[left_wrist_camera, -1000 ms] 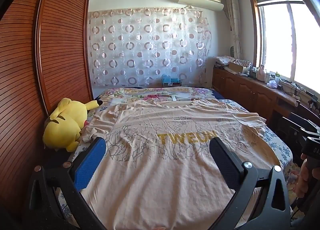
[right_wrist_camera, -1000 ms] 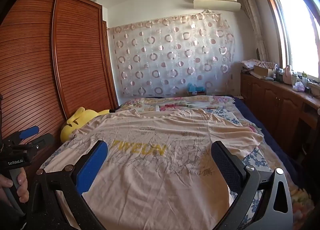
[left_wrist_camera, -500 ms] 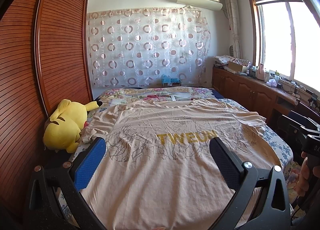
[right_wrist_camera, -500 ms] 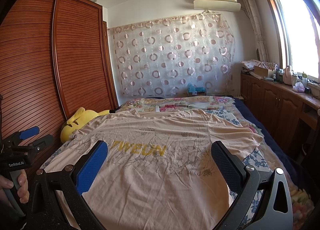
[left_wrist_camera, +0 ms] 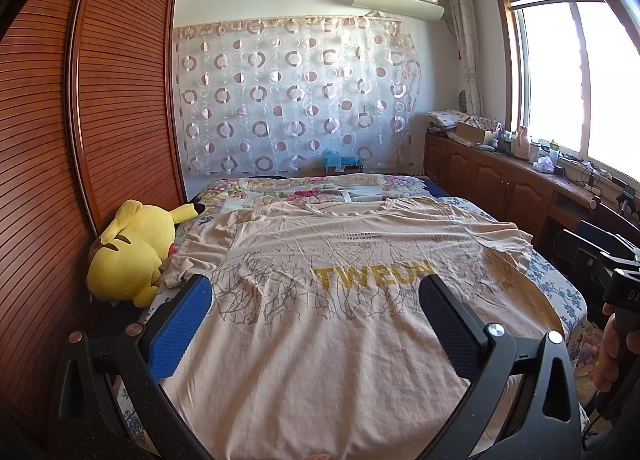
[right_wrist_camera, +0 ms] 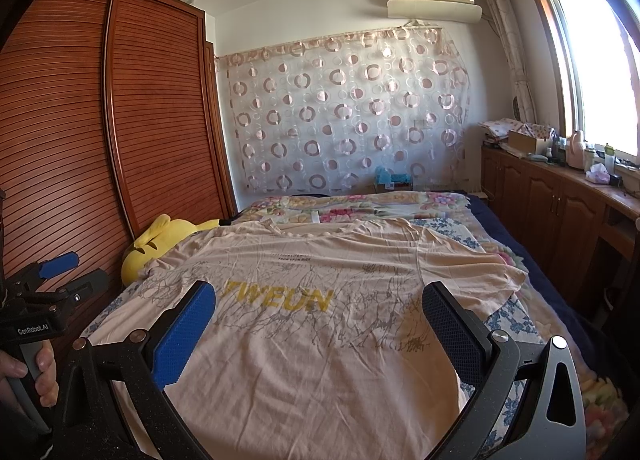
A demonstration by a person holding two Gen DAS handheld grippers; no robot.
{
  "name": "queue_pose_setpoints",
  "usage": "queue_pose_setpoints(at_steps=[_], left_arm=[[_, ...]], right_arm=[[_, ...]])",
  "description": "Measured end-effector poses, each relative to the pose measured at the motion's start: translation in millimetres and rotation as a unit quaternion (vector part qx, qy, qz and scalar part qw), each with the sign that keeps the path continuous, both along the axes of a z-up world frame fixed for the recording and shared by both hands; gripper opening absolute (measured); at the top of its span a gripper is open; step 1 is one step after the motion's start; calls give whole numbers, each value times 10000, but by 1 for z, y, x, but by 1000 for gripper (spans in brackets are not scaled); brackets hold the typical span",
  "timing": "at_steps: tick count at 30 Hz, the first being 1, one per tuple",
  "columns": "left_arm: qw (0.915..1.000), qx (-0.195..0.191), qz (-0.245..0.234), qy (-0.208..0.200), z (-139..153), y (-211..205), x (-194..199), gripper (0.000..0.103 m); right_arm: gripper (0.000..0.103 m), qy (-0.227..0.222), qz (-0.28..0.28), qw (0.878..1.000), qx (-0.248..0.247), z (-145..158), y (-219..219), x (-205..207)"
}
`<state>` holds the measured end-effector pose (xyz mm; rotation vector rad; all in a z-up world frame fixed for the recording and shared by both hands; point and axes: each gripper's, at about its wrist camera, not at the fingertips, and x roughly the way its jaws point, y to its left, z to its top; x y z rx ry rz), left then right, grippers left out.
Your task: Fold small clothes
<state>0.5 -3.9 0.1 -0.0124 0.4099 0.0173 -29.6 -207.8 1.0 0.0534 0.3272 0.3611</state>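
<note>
A pale peach T-shirt [left_wrist_camera: 328, 324] with yellow "TWEUN" lettering lies spread flat on the bed, collar toward the far end, both sleeves out. The same T-shirt [right_wrist_camera: 312, 332] fills the right wrist view. My left gripper [left_wrist_camera: 316, 296] hovers open above the shirt's lower half, nothing between its fingers. My right gripper [right_wrist_camera: 318, 300] is open too, above the hem area a little to the right. A hand holds the left gripper [right_wrist_camera: 52, 292] at the left edge of the right wrist view, and the right gripper's handle [left_wrist_camera: 616, 292] shows at the right edge of the left wrist view.
A yellow plush toy [left_wrist_camera: 132, 252] lies by the shirt's left sleeve against the brown slatted wardrobe [left_wrist_camera: 80, 140]. The floral bedspread [left_wrist_camera: 312, 188] extends beyond the collar. Wooden cabinets [right_wrist_camera: 560, 204] with clutter run under the window on the right.
Both views shifted only slightly; the grippers stay open above the shirt, which has not moved.
</note>
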Motion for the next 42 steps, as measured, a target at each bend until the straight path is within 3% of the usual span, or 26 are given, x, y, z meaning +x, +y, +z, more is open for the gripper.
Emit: queue_pose_setpoints(at_steps=[42], left_arm=[[10000,28,-45,24,10,-7,-4,103]], right_arm=[[103,30,8,10000,4,-1,1,0]])
